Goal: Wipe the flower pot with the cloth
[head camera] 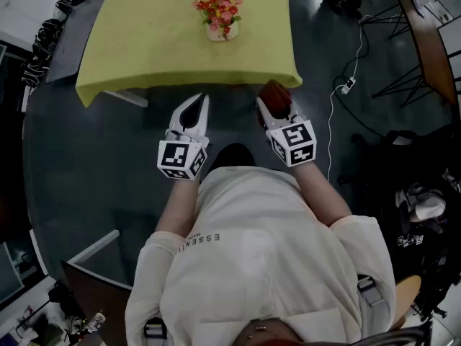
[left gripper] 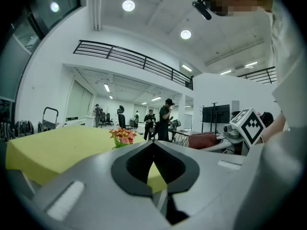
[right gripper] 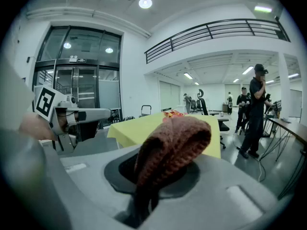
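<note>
Left claw (head camera: pixel 199 103): clenched, its two jaws meeting at the tips with nothing between them; it points roughly level at the near edge of the worktop.
Right claw (head camera: pixel 269 101): grasping the cloth, tilted a little downward, beside the left claw and apart from it.
Cloth (right gripper: pixel 175 143): reddish-brown and knitted, pinched low between the right claw's jaws, with a folded hump bulging up above them.
Flower pot (head camera: pixel 222 32): small and pale, upright on the worktop towards its far side, roughly midway across; it is well apart from both claws and touches neither.
Flowers (head camera: pixel 218 7): a bunch of red, pink and orange blooms filling the top of the pot.
Worktop (head camera: pixel 144 42): covered in a yellow-green sheet that hangs over the edges; only the pot stands on it.
Claws' place: both hang over the dark floor (head camera: pixel 94 164) just short of the worktop's near edge, the right one close to its near right corner.
Person: white shirt (head camera: pixel 274 258), arms stretched forward.
Background: several people (left gripper: pixel 166 119) stand in the hall beyond the worktop.
</note>
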### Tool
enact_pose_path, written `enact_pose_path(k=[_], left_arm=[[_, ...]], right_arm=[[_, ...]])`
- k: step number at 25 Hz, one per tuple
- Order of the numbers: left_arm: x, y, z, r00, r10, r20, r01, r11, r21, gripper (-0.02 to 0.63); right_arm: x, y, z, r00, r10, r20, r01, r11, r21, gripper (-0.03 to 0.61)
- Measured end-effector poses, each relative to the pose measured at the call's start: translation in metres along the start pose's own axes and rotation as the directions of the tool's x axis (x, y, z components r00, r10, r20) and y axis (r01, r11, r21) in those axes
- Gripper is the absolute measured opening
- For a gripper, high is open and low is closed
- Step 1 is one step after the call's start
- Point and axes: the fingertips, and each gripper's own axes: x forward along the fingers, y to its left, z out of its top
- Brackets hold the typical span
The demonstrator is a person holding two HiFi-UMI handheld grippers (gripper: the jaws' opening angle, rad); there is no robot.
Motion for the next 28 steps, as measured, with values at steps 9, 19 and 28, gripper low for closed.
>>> enact_pose_path(k=[9, 19, 28], left_arm=[[0.007, 0.005, -0.006, 1.0, 0.008, -0.015, -0.009, 1.0, -0.006, 0.014], [0.015, 0.02, -0.008, 0.999, 0.019, -0.034, -0.02, 1.0, -0.011, 0.014], [0.031, 0.043, -0.023, 0.996, 0.032, -0.081, -0.036, 0.998, -0.043, 0.014]], right_arm=[[0.007, -0.008, -0.001, 1.0, -0.007, 0.005, 0.007, 1.0, 0.028, 0.043], [0.019, -0.023, 0.001, 0.999, -0.034, 0.002, 0.034, 0.995, 0.092, 0.044], [0.039, -0.034, -0.012, 0.998, -0.032, -0.045, 0.038, 0.991, 0.125, 0.044]])
